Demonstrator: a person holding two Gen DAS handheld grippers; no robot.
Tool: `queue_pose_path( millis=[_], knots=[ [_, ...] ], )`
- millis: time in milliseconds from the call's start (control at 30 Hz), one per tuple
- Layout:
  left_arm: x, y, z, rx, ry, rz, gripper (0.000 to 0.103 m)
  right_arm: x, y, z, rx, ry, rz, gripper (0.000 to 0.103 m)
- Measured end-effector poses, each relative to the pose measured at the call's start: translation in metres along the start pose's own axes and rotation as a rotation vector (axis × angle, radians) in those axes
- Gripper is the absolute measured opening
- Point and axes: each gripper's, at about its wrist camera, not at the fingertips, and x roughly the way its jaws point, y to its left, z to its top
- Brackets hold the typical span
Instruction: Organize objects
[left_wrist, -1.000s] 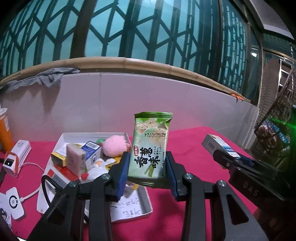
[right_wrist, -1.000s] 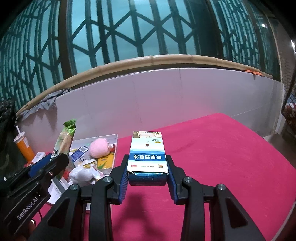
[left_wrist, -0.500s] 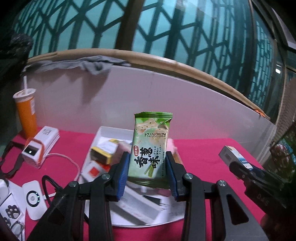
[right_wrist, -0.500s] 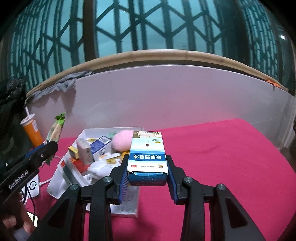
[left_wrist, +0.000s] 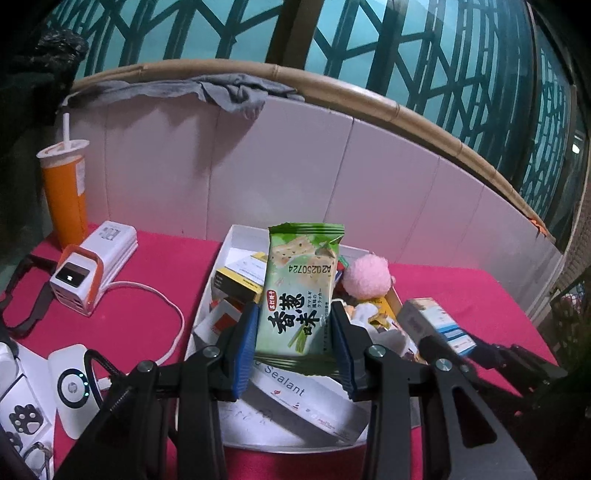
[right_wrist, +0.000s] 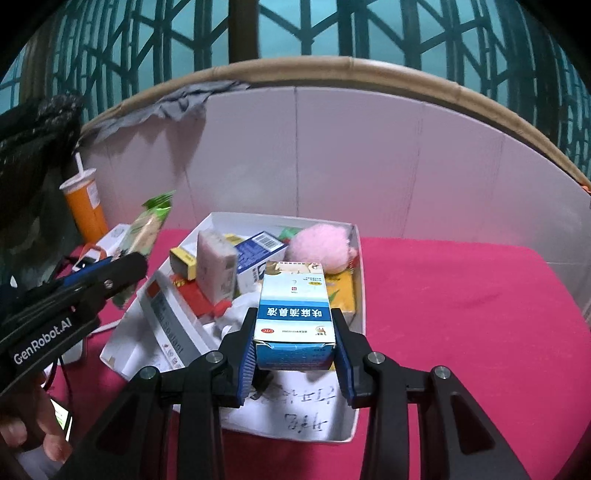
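Left tool (left_wrist: 294, 338) was clamped on the green cracker packet (left_wrist: 301, 291), pads on its lower side edges, packet upright and held above the near end of the white tray (left_wrist: 226, 247). Packet looked light and soft, crinkly film; my guess was the crackers inside would crack under a hard squeeze, so the side-edge grip low down was about right, and the slick film could slide if I eased off. Right tool (right_wrist: 294, 341) was clamped on the blue-and-white medicine box (right_wrist: 293, 314), pads on its two long sides near the near end, box pointing away from me over the tray's near right part. Cardboard, light, stiff enough on the flat faces, though the end flap looked a bit loose, so I'd keep hold on the sides and not the ends. Tray (right_wrist: 360, 266) sat on the pink worktop (right_wrist: 461, 295) and was already crowded: pink pompom (right_wrist: 321, 249) at the far right, a wrapped block (right_wrist: 214, 264) standing upright, another blue box (right_wrist: 258, 254), a long sealant box (left_wrist: 306, 391) lying along the near left. Free space looked to be only the near end, over the handwritten paper. Left of the tray: orange cup with straw (left_wrist: 64, 192), white-and-orange gadget (left_wrist: 94, 260) with its cable, all well apart from the tray.
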Motion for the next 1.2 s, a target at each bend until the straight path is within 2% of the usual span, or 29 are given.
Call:
queue_pose_path(
  millis=[233, 267, 300, 367, 433, 533, 667, 1200],
  knots=[
    [0.012, -0.005, -0.003, 0.018, 0.037, 0.007, 0.037, 0.019, 0.012, 0.000, -0.059, 0.015, -0.016, 0.041],
    [0.012, -0.005, -0.004, 0.021, 0.038, 0.015, 0.041, 0.021, 0.014, -0.001, -0.069, 0.016, -0.020, 0.041],
    [0.011, -0.005, -0.004, 0.025, 0.034, 0.029, 0.045, 0.022, 0.015, -0.001, -0.075, 0.018, -0.021, 0.041],
    [0.009, -0.007, -0.003, 0.039, 0.020, 0.049, 0.071, 0.022, 0.016, -0.003, -0.084, 0.023, -0.024, 0.046],
    [0.006, -0.007, -0.003, 0.041, 0.005, 0.068, 0.083, 0.018, 0.015, -0.005, -0.082, 0.015, -0.033, 0.061],
    [0.003, -0.010, -0.002, 0.050, -0.009, 0.104, 0.102, 0.013, 0.012, -0.006, -0.063, 0.006, -0.025, 0.068],
    [0.003, -0.015, -0.002, 0.068, -0.006, 0.137, 0.103, 0.008, 0.008, -0.007, -0.050, 0.003, -0.025, 0.069],
    [-0.011, -0.023, -0.006, 0.076, -0.017, 0.158, 0.103, -0.014, -0.002, -0.015, 0.000, -0.015, -0.019, 0.075]
  ],
)
